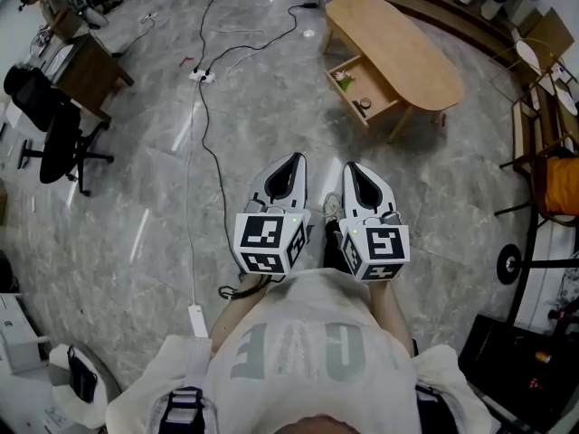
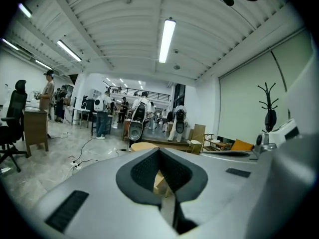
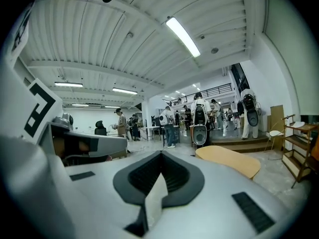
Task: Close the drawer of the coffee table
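Approach step: left tongs (image 1: 289, 166) and right tongs (image 1: 355, 168) pressed together, empty, well apart from oval light-wood coffee table (image 1: 403, 48); next, reach open wooden drawer (image 1: 364, 89), push inward.

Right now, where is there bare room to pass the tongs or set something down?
Free: the floor strip between the left tongs, the right tongs and the open drawer; also the coffee table top, which looks bare. Crowded: cables and a power strip cross the floor on the left, the drawer holds small items, shelves line the right edge.
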The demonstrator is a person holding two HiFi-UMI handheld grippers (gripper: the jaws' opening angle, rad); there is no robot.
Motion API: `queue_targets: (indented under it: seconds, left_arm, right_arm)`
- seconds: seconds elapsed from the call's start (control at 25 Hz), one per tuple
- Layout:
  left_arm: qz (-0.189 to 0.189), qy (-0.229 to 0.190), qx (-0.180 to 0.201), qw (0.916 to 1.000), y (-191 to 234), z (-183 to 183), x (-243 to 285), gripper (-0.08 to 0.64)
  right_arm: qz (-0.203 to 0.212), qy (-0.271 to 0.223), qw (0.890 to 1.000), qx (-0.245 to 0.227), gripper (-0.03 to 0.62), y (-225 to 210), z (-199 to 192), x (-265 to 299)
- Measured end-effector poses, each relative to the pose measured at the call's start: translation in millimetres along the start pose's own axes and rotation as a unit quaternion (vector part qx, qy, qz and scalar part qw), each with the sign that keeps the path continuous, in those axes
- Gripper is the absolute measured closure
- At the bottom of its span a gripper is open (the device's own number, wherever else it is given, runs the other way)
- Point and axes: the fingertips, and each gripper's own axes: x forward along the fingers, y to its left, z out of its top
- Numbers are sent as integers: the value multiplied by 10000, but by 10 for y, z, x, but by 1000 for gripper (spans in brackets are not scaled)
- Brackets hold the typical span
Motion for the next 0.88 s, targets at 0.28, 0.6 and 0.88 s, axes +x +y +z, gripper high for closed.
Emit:
queue_targets:
  seconds: [0.28, 0.6, 0.88]
  left_arm:
    - [136, -134, -4, 9998, 330, 496, 1397, 554]
    - [273, -437, -32, 9987, 578, 1089, 2815, 554]
    - [391, -349, 193, 9984, 811, 1338, 3298, 554]
  right_arm:
    - [370, 200, 9987, -282, 588, -751, 440, 1249]
    - [633, 107, 9960, -614, 588, -1484, 1002, 2463]
    - [574, -85, 9976, -389, 588, -1720, 1240, 2944]
